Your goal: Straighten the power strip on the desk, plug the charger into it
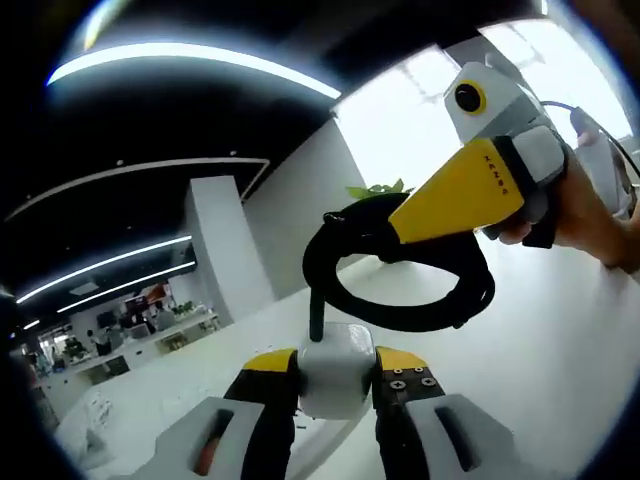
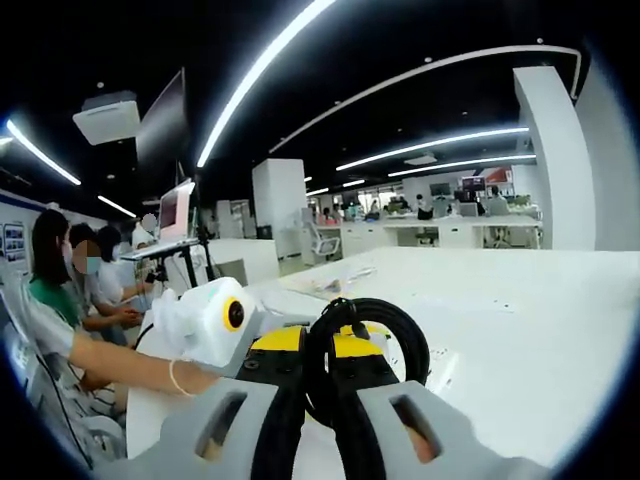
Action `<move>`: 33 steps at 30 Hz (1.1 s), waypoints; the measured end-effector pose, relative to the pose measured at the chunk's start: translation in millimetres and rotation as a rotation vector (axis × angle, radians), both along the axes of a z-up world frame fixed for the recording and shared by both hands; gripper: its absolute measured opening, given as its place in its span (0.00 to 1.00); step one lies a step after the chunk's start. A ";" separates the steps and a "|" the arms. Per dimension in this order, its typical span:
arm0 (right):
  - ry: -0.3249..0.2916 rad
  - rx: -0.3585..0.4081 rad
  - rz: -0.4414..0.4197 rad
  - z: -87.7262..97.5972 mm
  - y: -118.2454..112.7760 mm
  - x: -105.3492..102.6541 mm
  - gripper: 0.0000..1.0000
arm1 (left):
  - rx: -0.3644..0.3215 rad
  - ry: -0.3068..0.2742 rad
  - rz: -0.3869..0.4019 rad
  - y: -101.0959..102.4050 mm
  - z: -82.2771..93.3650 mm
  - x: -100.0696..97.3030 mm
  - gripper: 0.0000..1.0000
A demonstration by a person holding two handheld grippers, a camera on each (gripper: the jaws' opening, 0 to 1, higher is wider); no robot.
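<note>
A white cube charger sits between the jaws of my left gripper, which is shut on it. Its black cable rises from the cube in a coiled loop. My right gripper comes in from the upper right, its yellow tips pinching the top of that coil, with a hand behind it. In the right gripper view the cable coil stands between the jaws of my right gripper, and the left gripper's white body is close on the left. Both are held above the white desk.
The white desk stretches under both grippers. People sit at the left beside a monitor on a stand. A person's forearm reaches in from there. A green plant stands at the desk's far edge.
</note>
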State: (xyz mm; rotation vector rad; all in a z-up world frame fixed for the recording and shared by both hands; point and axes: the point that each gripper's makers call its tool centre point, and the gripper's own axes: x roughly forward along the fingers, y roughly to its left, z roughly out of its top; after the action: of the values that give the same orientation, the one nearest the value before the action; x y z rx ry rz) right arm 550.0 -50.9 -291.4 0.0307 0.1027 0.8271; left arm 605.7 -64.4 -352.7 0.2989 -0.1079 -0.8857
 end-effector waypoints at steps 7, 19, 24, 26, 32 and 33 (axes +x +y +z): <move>0.020 0.013 0.006 -1.3 1.0 4.5 0.05 | 0.030 0.002 0.000 -0.9 -2.0 3.3 0.27; 0.138 0.057 0.022 6.3 0.7 26.5 0.05 | 0.098 0.168 -0.252 -5.0 -3.0 10.2 0.26; 0.191 0.067 0.028 10.3 4.6 39.4 0.05 | 0.124 0.238 -0.402 -4.3 -2.0 15.0 0.26; 0.202 0.074 0.032 11.8 6.4 41.5 0.05 | 0.126 0.276 -0.487 -1.8 -0.1 17.6 0.26; 0.219 0.049 0.021 15.3 12.6 54.3 0.06 | 0.139 0.331 -0.601 0.1 2.2 24.6 0.26; 0.221 0.048 0.017 15.5 12.6 56.4 0.06 | 0.130 0.348 -0.617 -0.4 2.6 25.5 0.26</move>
State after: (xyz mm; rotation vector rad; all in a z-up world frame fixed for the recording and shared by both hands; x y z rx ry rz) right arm 606.4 -38.3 -275.9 0.1668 0.2917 0.8412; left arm 631.2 -64.7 -350.1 0.2298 0.1927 -1.5476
